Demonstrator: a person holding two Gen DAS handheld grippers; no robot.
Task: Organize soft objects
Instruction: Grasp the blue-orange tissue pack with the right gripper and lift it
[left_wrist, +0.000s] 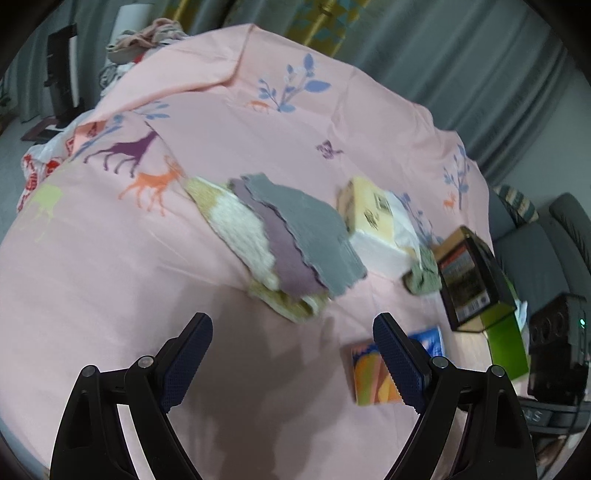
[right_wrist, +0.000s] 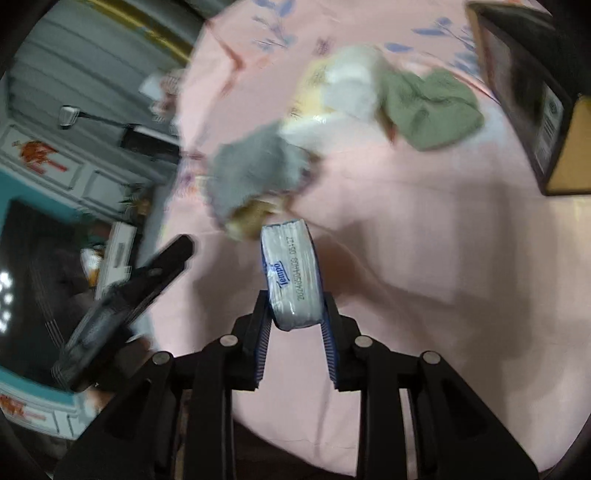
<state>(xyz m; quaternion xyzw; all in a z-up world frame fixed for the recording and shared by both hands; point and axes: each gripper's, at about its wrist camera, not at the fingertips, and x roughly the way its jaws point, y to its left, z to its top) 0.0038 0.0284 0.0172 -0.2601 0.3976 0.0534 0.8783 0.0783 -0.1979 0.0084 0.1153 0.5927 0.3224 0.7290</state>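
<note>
The right gripper (right_wrist: 293, 306) is clamped on a small tissue pack (right_wrist: 291, 273), white with blue edging and the word Tempo printed on it, held on edge above the pink bedsheet (right_wrist: 424, 258). The fingers (right_wrist: 260, 332) press its two flat faces and the pack juts forward past their tips.

The left gripper (left_wrist: 291, 354) hovers over the same sheet with its fingers (left_wrist: 188, 362) well apart and nothing between them. Behind its right finger lies a second small pack (left_wrist: 369, 376), orange and blue, flat on the bed.

Farther out, in the middle of the bed, sits a stack of folded cloths (left_wrist: 280, 236): a grey one on top, a mauve one under it, a cream and yellow one at the bottom. Just right of the stack is a yellow and white tissue bag (left_wrist: 373, 225), and at the bag's near right corner a crumpled olive cloth (left_wrist: 424, 273). Right of that cloth a dark box (left_wrist: 472, 273) stands tilted at the bed's edge, with a bright green panel (left_wrist: 506, 347) below it.

At the far left end of the bed there is a heap of clothes (left_wrist: 144, 40). Grey curtains (left_wrist: 443, 55) hang behind. The right wrist view is blurred, so the finer detail of the cloths there cannot be told.
</note>
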